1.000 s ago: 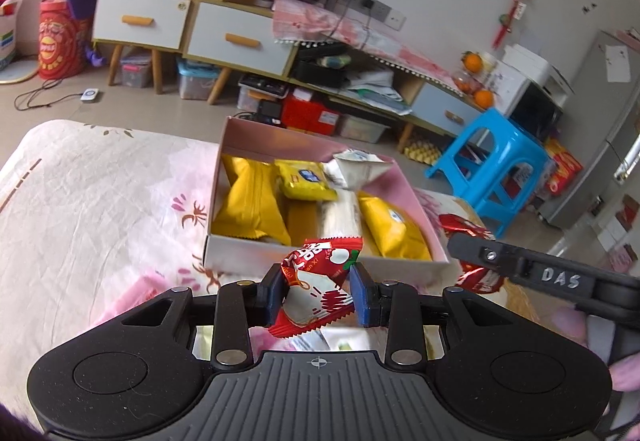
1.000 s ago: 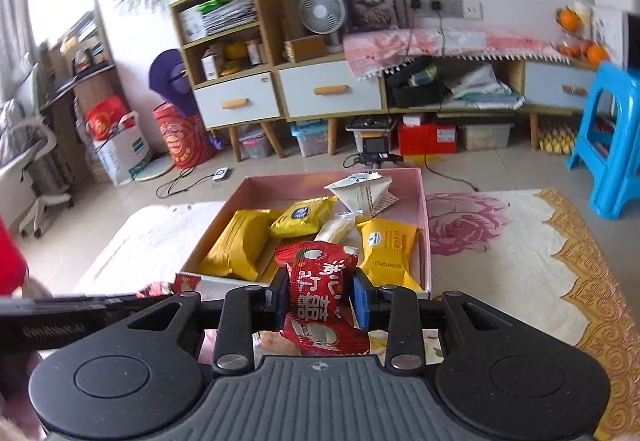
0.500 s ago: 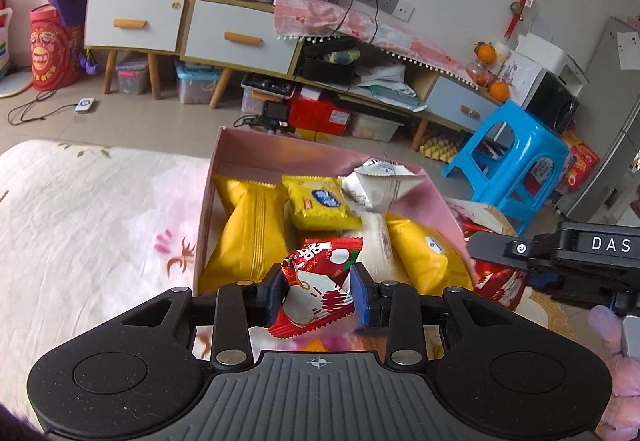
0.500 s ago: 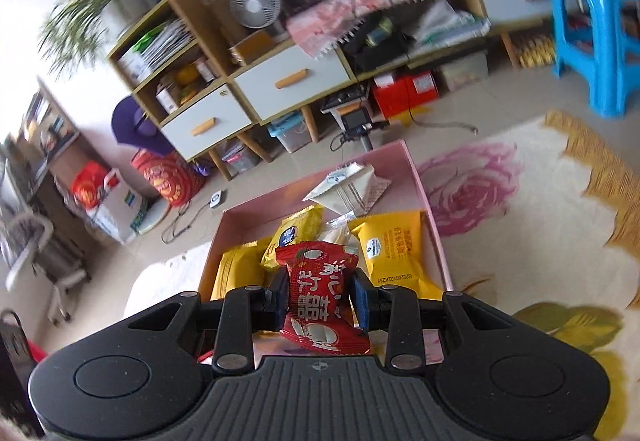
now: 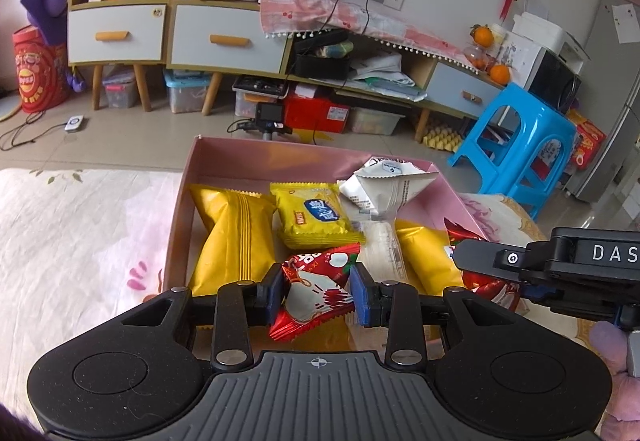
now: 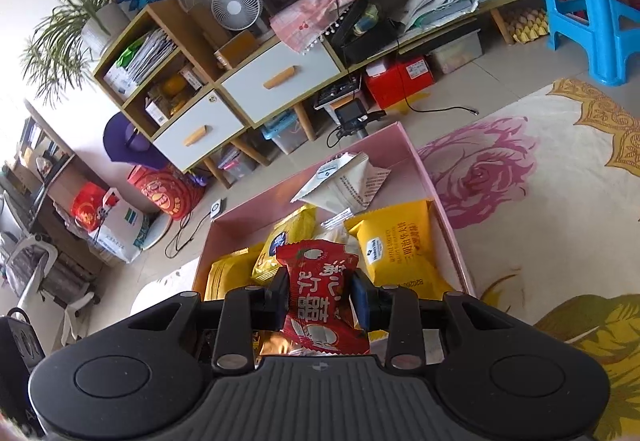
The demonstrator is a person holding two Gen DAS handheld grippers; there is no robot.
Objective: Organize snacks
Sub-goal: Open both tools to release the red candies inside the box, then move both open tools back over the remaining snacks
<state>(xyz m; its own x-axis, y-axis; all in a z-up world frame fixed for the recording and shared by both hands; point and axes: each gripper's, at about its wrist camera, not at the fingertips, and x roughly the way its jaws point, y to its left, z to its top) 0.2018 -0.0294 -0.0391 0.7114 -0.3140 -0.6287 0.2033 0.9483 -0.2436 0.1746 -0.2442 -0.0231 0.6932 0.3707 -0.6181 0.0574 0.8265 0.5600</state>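
Here, over the near end of a shallow pink cardboard box (image 5: pixel 224 149) on a flower-printed cloth (image 5: pixel 80 225): two black two-finger grippers, each closed on a small red foil snack packet. Left gripper (image 5: pixel 318 291) clamped on a red-and-white packet (image 5: pixel 316 287) above the box's near wall, roughly mid-width; right gripper (image 6: pixel 320 297) pinched on a second red packet with white lettering (image 6: pixel 320 293), seen from the left camera coming in over the box's right-hand side. Already inside the box: a long yellow pillow pack (image 5: pixel 230 237) along the left wall, a smaller yellow packet with a blue label (image 5: pixel 314 215) beside it, a white triangular pouch (image 5: pixel 386 187) toward the far right corner, a yellow bag (image 6: pixel 394 249) along the right wall, a pale clear-wrapped item between them. Likely step: carrying both red packets in for release, so the task looks well along but unfinished. Best done by lowering each packet toward a gap near the box's front rather than dropping from height, keeping both grippers apart over the box to avoid a knock, tilting the packets flat before opening, and releasing one at a time so neither slides out over the low near wall or lands askew atop the yellow packs. Free floor space inside the box near the front wall hidden behind the grippers, so hard to judge.
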